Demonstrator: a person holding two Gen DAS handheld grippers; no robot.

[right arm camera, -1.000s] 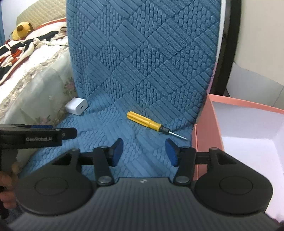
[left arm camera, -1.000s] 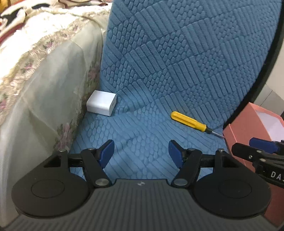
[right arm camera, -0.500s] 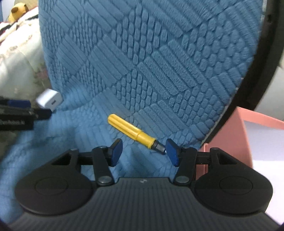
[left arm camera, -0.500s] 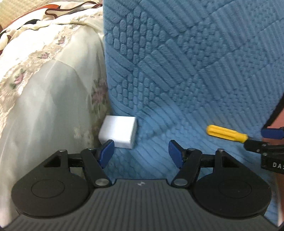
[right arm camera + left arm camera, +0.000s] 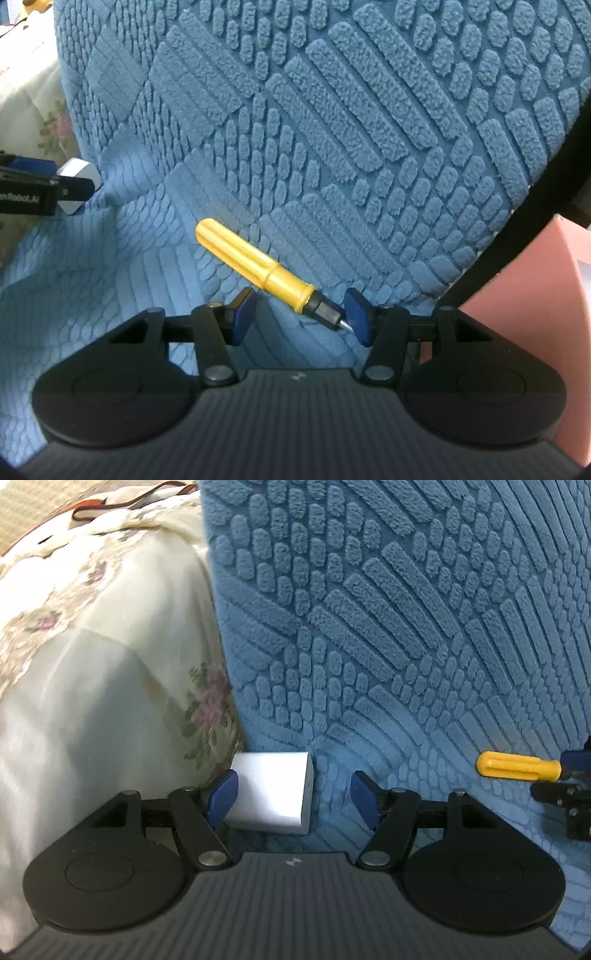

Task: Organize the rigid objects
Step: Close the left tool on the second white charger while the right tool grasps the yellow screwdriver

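Observation:
A white charger cube [image 5: 271, 790] lies on the blue textured seat cover [image 5: 388, 646], against the floral cloth. My left gripper [image 5: 293, 799] is open, with the cube between its fingers, close to the left pad. A yellow-handled screwdriver [image 5: 258, 264] lies on the cover; it also shows in the left wrist view [image 5: 517, 766]. My right gripper [image 5: 299, 315] is open around the screwdriver's black collar and metal tip, with the right pad next to the tip. The cube [image 5: 77, 177] shows in the right wrist view behind the left gripper's finger.
A floral cream bed cloth [image 5: 92, 664] hangs at the left of the seat. A pink box [image 5: 535, 288] stands at the right, beyond the chair's black frame [image 5: 535, 192]. The blue backrest rises close in front of both grippers.
Both grippers have moved forward and down. The left one now straddles the white cube. The right one now has the screwdriver's tip end between its fingers. Both stay open.

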